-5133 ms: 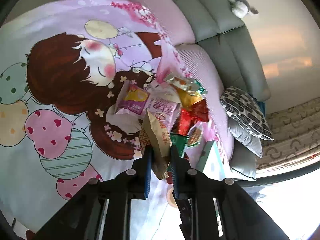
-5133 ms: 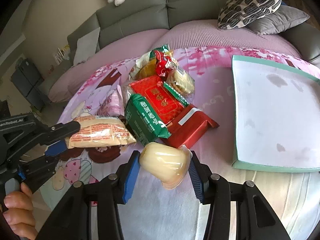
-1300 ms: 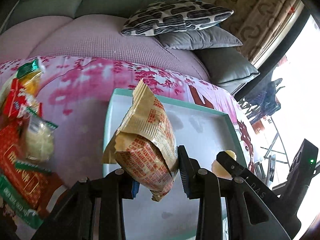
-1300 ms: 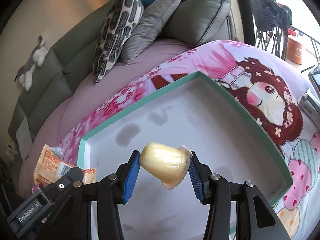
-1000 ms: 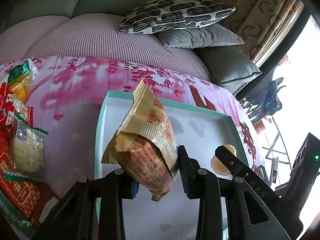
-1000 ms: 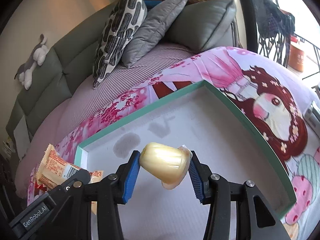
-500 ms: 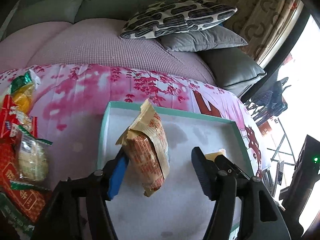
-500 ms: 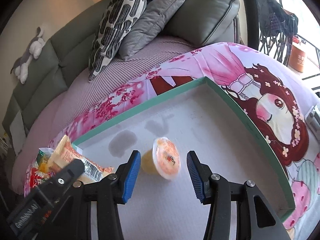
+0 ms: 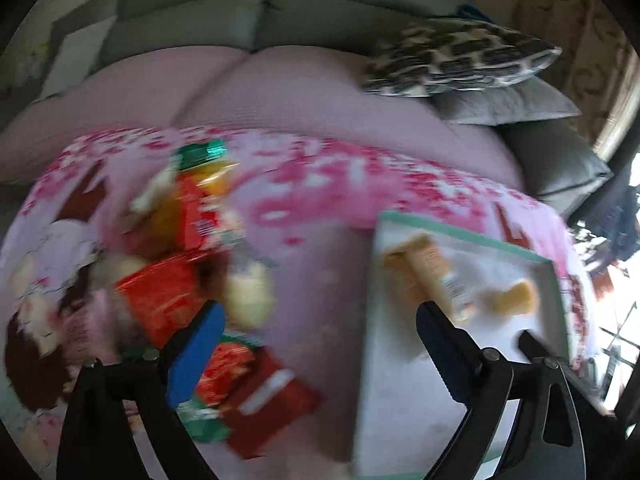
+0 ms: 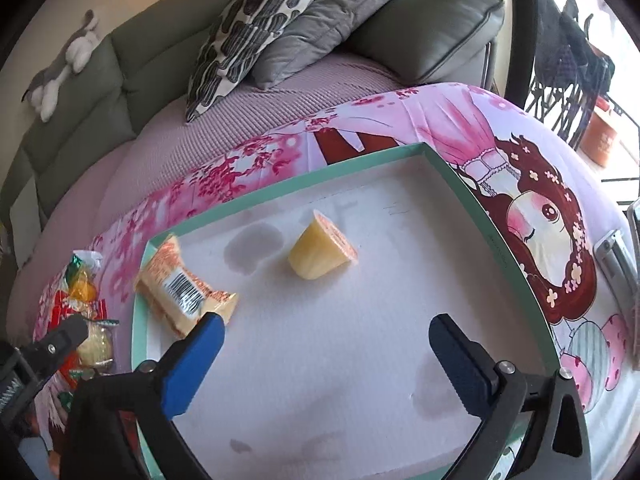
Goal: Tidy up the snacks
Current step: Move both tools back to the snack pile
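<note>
While both grippers, left gripper (image 9: 316,330) and right gripper (image 10: 326,338), gape empty, jelly cup (image 10: 322,252) and cracker packet (image 10: 182,294) lie in the tray (image 10: 500,248), beyond the right gripper's tips.

Your left wrist camera looked forward between the spread fingers of your left gripper (image 9: 318,320) from above the pink bedsheet (image 9: 320,240), facing the sofa (image 9: 260,12) with the snack pile (image 9: 192,280) low on its left and the tray (image 9: 460,236) on its right, all of it blurred. Your right wrist camera looked forward between the fingers of your right gripper (image 10: 326,330) from close above the tray (image 10: 280,194), tilted down over its white floor and facing the cushions (image 10: 256,28) and the sofa back. Both views shared the tray with the wrapped biscuit pack (image 10: 182,288) and the jelly cup (image 10: 320,252) lying in it, part of the snack pile, the patterned cushion and the sofa.
</note>
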A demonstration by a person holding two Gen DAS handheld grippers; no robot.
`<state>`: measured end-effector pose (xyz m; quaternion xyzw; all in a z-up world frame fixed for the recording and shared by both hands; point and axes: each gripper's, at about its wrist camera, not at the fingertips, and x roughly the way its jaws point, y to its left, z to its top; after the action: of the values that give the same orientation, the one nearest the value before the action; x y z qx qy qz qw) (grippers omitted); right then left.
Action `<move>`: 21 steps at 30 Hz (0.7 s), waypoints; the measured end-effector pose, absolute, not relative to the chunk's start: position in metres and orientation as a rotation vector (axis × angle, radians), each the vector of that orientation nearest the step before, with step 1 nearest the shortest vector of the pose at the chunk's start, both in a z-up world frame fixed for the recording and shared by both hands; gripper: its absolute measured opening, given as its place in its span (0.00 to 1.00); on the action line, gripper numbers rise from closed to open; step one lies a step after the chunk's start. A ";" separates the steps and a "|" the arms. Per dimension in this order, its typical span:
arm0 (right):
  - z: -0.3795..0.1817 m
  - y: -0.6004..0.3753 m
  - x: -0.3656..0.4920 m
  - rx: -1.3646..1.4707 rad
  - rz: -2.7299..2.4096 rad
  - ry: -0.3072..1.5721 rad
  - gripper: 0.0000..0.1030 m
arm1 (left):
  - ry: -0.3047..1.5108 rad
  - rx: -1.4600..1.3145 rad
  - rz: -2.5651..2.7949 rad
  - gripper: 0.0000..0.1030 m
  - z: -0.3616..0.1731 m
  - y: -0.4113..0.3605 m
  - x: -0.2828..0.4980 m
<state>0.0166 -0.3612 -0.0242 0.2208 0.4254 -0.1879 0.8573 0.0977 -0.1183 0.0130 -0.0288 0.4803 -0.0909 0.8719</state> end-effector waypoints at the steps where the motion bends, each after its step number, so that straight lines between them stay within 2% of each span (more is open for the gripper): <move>1: -0.024 -0.359 0.016 0.458 -0.391 0.895 1.00 | 1.013 -0.057 -0.149 0.94 0.009 -0.108 0.098; 4: -0.021 -0.352 0.014 0.444 -0.375 0.896 1.00 | 1.032 -0.097 -0.068 0.94 0.001 -0.078 0.097; 6: -0.018 -0.345 0.012 0.438 -0.347 0.885 1.00 | 1.031 -0.128 -0.022 1.00 0.001 -0.059 0.094; 21: 0.001 -0.264 0.013 0.336 -0.137 0.833 1.00 | 0.877 -0.257 0.174 1.00 0.020 0.042 0.059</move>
<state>0.0134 -0.2643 0.0014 0.1623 0.4023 -0.0659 0.8986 0.0591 0.0417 0.0202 -0.1238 0.4228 0.0841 0.8938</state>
